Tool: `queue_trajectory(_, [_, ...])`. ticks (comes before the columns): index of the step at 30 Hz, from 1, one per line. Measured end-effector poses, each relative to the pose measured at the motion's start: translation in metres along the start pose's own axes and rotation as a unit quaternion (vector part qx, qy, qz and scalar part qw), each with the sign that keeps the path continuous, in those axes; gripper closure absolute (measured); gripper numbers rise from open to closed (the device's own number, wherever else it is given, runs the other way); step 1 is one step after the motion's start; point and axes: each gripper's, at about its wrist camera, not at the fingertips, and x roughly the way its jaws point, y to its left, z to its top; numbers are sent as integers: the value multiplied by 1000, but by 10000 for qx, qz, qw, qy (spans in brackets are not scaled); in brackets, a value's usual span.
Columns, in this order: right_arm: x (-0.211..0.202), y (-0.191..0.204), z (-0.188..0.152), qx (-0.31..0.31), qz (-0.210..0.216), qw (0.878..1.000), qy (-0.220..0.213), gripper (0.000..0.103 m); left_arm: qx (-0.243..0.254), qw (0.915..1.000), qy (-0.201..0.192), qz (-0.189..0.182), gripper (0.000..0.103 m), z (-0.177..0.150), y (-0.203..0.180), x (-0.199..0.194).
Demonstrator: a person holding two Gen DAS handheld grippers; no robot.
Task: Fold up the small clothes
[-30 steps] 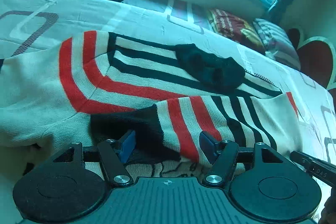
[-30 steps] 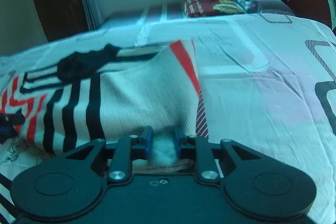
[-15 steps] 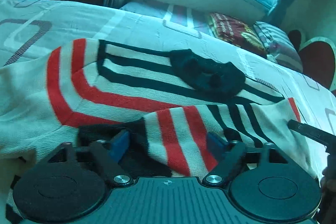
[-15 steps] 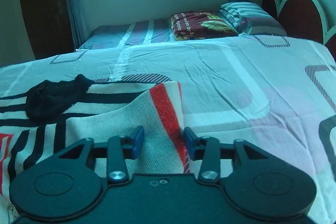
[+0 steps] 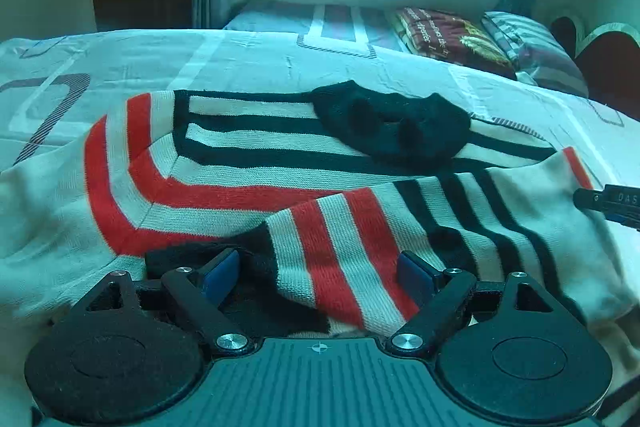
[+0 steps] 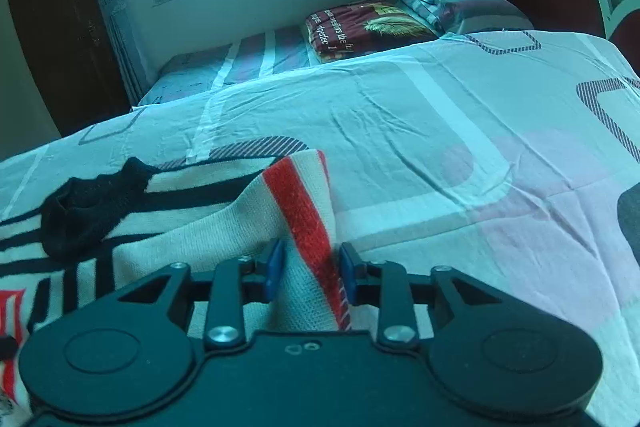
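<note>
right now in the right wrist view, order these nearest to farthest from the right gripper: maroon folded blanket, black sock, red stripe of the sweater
1. Red stripe of the sweater, between the right gripper fingers.
2. Black sock, on the sweater, off to the left.
3. Maroon folded blanket, far back on the bed under the window.

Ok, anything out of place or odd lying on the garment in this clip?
Yes: a small black sock lies crumpled on top of the striped sweater, on its far part, so it would get caught in any fold over it. Both the left claw and the right claw are open around the sweater's near edge.
</note>
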Motion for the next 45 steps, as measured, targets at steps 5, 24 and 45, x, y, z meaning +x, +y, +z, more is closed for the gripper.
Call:
queue_trajectory(5, [-49, 35, -19, -385, 497, 9979, -161, 64, -433, 9989, -187, -45, 19, -1, 24, -40])
queue_trajectory(24, [-124, 243, -92, -1295, 2044, 9701, 189, 56, -2754, 9596, -47, 577, 19, -64, 250, -127])
queue_trajectory(45, [-104, 325, -120, -1492, 1793, 9719, 311, 54, -4803, 8716, -971, 181, 60, -92, 408, -88])
